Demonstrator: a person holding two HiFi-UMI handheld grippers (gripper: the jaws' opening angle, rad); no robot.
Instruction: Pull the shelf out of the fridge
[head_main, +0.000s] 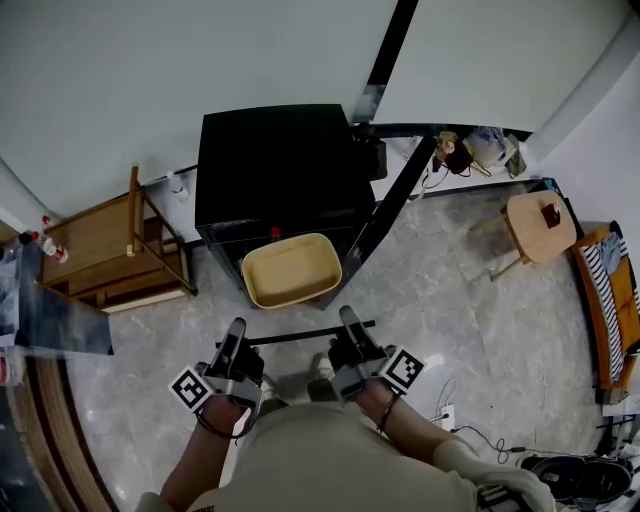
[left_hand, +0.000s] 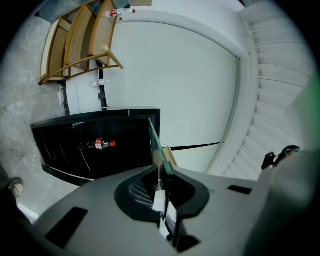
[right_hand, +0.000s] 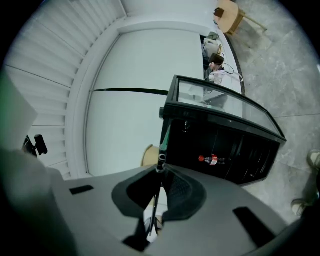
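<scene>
Seemingly all but done. Holding the glass shelf (head_main: 300, 332) out in front of the open fridge (head_main: 270, 160), clear of it and of the beige basin (head_main: 290, 268) sticking out. Gripping the thin pane by the left gripper (head_main: 237, 327) and the right gripper (head_main: 347, 317), jaws of both pinched almost shut on the glass. Probably left only: carrying it off and setting it down somewhere
</scene>
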